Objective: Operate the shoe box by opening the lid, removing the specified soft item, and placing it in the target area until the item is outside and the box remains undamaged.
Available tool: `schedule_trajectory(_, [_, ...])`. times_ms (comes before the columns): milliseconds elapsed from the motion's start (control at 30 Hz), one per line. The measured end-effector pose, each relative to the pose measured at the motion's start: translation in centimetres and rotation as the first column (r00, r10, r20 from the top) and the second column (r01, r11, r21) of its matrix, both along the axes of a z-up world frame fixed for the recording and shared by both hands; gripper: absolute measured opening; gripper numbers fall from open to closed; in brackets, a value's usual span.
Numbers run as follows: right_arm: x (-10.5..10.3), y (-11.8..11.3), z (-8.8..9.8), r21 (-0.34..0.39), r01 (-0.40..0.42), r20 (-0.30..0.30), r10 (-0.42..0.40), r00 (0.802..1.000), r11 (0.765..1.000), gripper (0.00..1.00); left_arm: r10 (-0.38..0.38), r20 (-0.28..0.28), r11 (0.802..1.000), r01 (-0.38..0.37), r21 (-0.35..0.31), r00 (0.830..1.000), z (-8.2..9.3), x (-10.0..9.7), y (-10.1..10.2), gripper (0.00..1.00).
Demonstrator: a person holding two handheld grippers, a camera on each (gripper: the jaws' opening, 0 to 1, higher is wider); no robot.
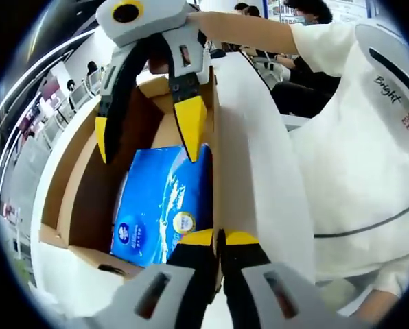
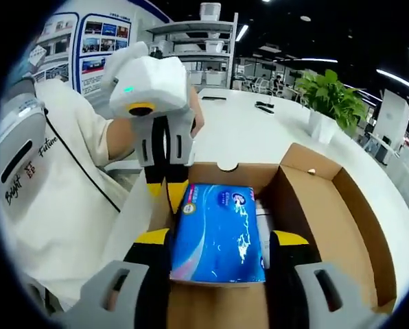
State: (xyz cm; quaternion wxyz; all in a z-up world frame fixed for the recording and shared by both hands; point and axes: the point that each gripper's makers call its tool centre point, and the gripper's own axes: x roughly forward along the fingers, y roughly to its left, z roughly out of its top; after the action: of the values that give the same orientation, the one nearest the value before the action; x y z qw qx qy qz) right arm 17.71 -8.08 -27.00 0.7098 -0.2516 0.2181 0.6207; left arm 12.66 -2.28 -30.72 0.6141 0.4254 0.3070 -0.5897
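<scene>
One open shoe box [image 2: 328, 205]; one blue soft pack [image 2: 218, 229]; two grippers; one potted plant [image 2: 331, 103].

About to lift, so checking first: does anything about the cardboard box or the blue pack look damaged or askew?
Nothing stands out. The brown cardboard shoe box sits open, its walls untorn. The blue plastic-wrapped soft pack lies inside between the right gripper jaws. The left gripper pinches the box wall.
</scene>
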Motion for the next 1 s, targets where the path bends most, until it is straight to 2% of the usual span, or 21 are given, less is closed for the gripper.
schedule_trajectory(33, [0.0, -0.1, -0.3, -0.005, 0.001, -0.004, -0.001, 1.0, 1.0, 0.59, 0.026, -0.009, 1.0, -0.026, 0.017, 1.0, -0.1, 0.2, 0.4, 0.03])
schedule_trajectory(67, [0.0, -0.1, -0.4, -0.004, 0.0, -0.011, 0.0, 1.0, 1.0, 0.59, -0.013, -0.011, 1.0, 0.013, -0.017, 1.0, 0.0, -0.1, -0.2, 0.03])
schedule_trajectory(100, [-0.1, 0.1, -0.4, 0.002, -0.001, -0.016, 0.001, 1.0, 1.0, 0.59, -0.016, -0.007, 1.0, 0.016, -0.025, 1.0, 0.1, -0.1, -0.3, 0.03])
schedule_trajectory(167, [-0.2, 0.4, -0.5, 0.006, -0.003, -0.021, 0.003, 1.0, 1.0, 0.59, -0.03, 0.032, 0.999, 0.031, -0.019, 0.999, 0.1, 0.0, -0.3, 0.04])
schedule_trajectory(333, [-0.2, 1.2, -0.7, -0.006, -0.013, -0.026, 0.013, 1.0, 1.0, 0.59, -0.015, 0.012, 0.999, 0.015, -0.028, 1.0, 0.3, 0.1, -0.4, 0.05])
schedule_trajectory(433, [-0.4, 1.3, -1.1, -0.037, -0.024, -0.012, 0.024, 1.0, 0.999, 0.6, -0.012, 0.001, 0.997, 0.012, -0.079, 1.0, 1.2, -0.1, -1.0, 0.05])
schedule_trajectory(533, [-0.5, 1.4, -1.4, -0.049, -0.029, -0.011, 0.028, 1.0, 0.998, 0.59, -0.017, 0.006, 0.994, 0.018, -0.103, 1.0, 1.9, -0.3, -1.3, 0.05])
schedule_trajectory(600, [-0.4, 1.5, -1.4, -0.047, -0.033, -0.013, 0.032, 0.999, 0.998, 0.59, -0.008, 0.021, 0.997, 0.009, -0.073, 1.0, 1.9, 0.0, -1.0, 0.04])
schedule_trajectory(733, [-0.5, 2.0, -1.8, -0.069, -0.044, -0.017, 0.043, 0.999, 0.997, 0.6, 0.007, 0.013, 0.999, -0.006, -0.053, 1.0, 1.7, -0.1, -1.0, 0.04])
schedule_trajectory(1000, [-0.4, 2.6, -2.3, -0.088, -0.054, -0.011, 0.053, 0.999, 0.995, 0.6, -0.002, 0.008, 0.999, 0.002, -0.052, 1.0, 1.6, -0.1, -1.0, 0.02])
